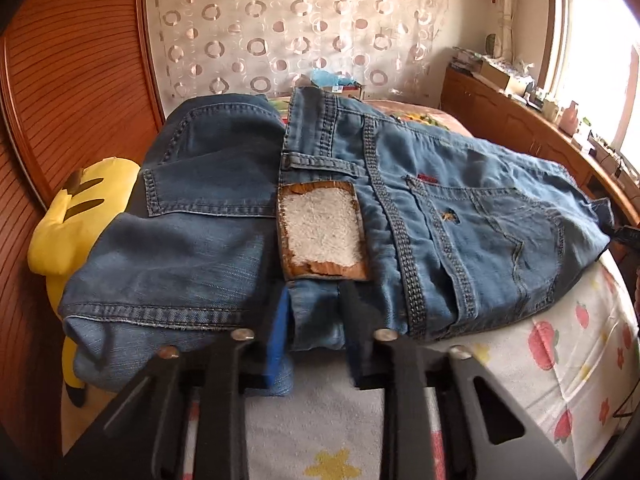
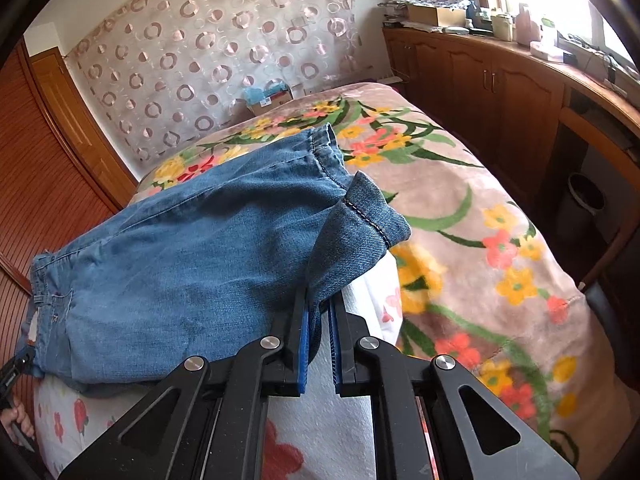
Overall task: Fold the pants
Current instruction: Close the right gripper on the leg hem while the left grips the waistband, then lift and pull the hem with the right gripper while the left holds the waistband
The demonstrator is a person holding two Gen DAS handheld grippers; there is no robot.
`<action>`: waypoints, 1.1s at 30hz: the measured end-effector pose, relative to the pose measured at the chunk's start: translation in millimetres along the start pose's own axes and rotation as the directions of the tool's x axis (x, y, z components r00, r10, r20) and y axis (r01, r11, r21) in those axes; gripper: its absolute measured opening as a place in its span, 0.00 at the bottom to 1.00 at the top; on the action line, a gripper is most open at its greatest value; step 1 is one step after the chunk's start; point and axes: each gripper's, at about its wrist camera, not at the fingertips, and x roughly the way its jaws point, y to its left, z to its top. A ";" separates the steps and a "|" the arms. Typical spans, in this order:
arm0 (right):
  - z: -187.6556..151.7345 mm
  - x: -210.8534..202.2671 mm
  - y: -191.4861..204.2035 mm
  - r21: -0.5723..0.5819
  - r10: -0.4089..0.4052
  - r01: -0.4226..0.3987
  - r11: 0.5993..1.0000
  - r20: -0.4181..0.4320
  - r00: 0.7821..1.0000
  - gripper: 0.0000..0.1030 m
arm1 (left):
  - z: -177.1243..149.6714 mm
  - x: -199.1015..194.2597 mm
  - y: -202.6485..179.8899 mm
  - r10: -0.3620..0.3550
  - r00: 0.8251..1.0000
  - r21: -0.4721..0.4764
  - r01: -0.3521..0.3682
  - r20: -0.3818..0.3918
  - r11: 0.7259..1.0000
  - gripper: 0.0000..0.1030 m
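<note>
The bed [image 2: 480, 216], under a flowered blanket and a strawberry-print sheet, carries the jeans [image 1: 460, 200] spread along its near edge, legs seemingly doubled already, further folds left. Beside the bed stand a wooden wardrobe [image 1: 60, 100] and a cluttered cabinet [image 2: 500, 76]. The left gripper [image 1: 316, 320] pinches the waistband; the right gripper [image 2: 320, 312] is closed on a leg hem
</note>
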 end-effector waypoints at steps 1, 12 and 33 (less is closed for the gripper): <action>-0.1 -0.4 -0.2 -0.003 0.003 -0.003 1.000 0.002 1.000 0.07 | -1.0 -2.2 -1.1 -0.003 1.000 0.004 0.003 0.002 1.000 0.11; 5.3 -36.7 5.7 -0.087 0.038 -0.028 0.996 0.105 0.994 0.03 | 11.0 -51.8 -7.2 0.004 0.994 0.030 -0.008 0.110 1.000 0.06; -84.6 -129.4 -21.6 -0.183 0.080 -0.039 0.982 0.224 0.971 0.03 | -55.3 -159.2 0.0 -0.054 0.973 0.054 0.043 0.224 0.998 0.06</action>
